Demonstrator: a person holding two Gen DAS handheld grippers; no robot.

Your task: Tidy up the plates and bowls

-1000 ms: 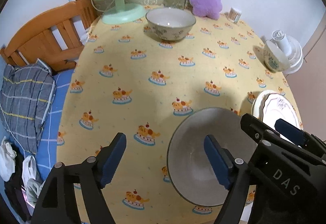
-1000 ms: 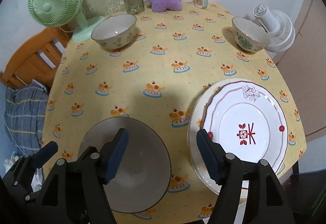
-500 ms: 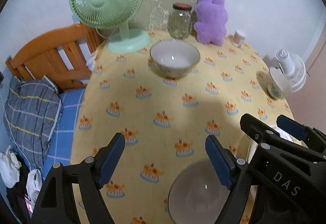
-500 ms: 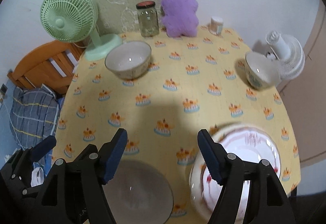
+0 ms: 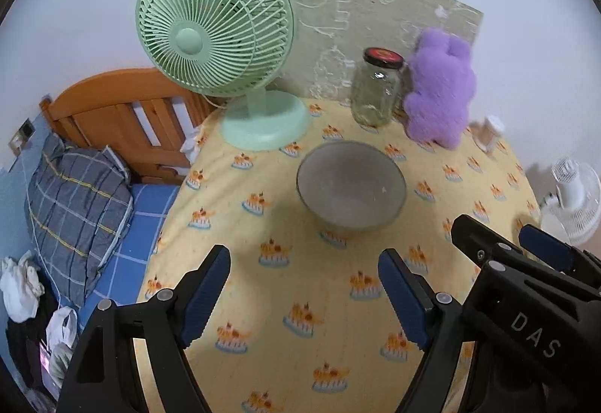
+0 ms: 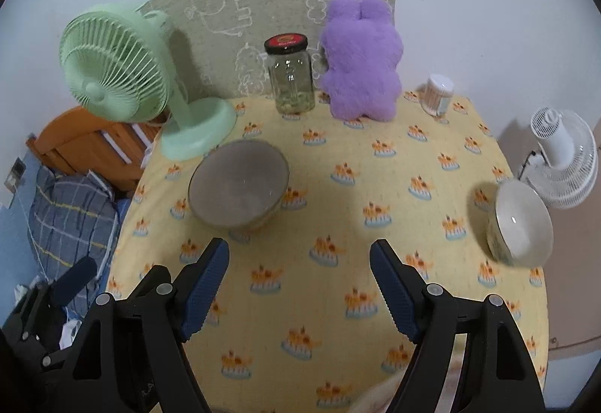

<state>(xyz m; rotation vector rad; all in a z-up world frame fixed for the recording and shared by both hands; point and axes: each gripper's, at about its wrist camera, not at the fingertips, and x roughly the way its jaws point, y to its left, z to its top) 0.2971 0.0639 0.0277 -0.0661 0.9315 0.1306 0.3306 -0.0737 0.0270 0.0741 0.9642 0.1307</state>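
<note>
A round bowl stands on the yellow patterned tablecloth in front of the green fan; the same bowl shows in the right wrist view, blurred and in shadow. A second, white-lined bowl sits at the table's right edge. My left gripper is open above bare cloth, short of the first bowl. My right gripper has its jaws opening with nothing between them; it also shows as the right gripper beside the left one. A pale plate rim peeks in at the bottom.
At the back stand a green fan, a glass jar, a purple plush toy and a small container. A white fan stands off the table's right. A wooden bed frame with a pillow lies left.
Both grippers have moved away from the near grey bowl and the plates, towards the far bowl. The grey bowl has dropped out of both views. The right jaws have widened slightly.
</note>
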